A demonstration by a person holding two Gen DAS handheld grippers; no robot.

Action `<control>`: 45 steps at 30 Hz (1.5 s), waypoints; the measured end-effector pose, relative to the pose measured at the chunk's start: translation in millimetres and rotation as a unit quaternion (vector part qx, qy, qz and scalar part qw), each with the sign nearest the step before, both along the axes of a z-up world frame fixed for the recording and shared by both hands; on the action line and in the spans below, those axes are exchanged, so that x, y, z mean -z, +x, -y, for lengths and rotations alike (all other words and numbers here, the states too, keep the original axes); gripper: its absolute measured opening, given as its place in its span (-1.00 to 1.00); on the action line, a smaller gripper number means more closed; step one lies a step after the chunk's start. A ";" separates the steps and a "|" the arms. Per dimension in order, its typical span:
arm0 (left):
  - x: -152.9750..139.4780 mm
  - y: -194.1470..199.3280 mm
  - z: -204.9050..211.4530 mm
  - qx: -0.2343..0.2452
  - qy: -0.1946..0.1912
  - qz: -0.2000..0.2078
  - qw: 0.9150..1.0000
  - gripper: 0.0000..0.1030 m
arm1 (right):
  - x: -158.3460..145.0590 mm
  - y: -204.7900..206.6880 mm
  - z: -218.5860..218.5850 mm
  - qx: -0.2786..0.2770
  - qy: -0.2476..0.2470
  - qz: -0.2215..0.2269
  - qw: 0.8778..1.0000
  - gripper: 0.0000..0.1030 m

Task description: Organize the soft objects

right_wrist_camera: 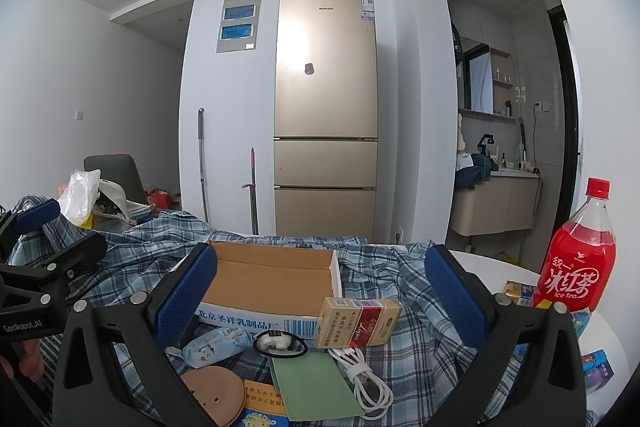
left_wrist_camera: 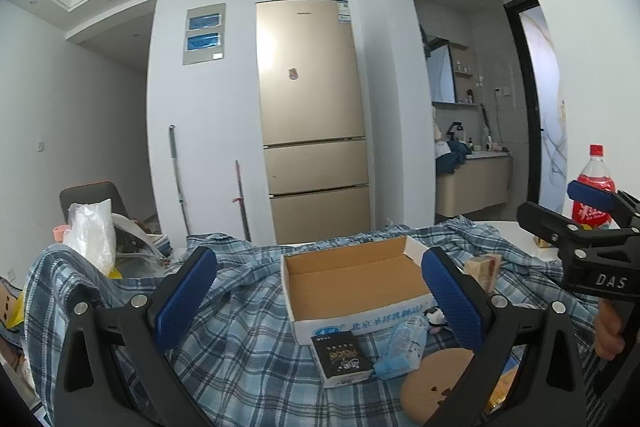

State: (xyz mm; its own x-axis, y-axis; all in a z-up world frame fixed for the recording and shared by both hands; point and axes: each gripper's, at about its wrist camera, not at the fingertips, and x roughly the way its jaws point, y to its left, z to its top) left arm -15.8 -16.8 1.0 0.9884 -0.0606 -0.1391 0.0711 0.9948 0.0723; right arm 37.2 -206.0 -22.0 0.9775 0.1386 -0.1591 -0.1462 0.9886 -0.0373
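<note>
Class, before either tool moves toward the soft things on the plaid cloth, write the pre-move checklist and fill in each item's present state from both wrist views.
1. Left tool open and holding nothing: ok.
2. Right tool open and holding nothing: ok.
3. Cardboard box open on top, with the part of the inside that shows empty: ok.
4. Blue soft packet lies free in front of the box, nothing on it: ok.
5. Hard things such as the cigarette carton and white cable lie close among the soft ones: not ok.
6. Ice tea bottle upright, off to the right of the cloth: ok.
</note>
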 end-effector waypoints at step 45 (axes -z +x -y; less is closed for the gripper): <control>-16.9 8.0 -32.1 -0.034 -0.053 -0.052 0.997 1.00 | 4.1 50.5 -31.8 -0.100 -0.032 -0.202 0.974 1.00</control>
State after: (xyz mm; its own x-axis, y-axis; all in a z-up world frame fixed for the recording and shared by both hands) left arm -7.8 15.3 18.0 0.9715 -0.0136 -0.2365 0.0050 0.9993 -0.0367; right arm 87.7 -174.1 -26.1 0.7879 0.2965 -0.5397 -0.3506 0.9365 0.0026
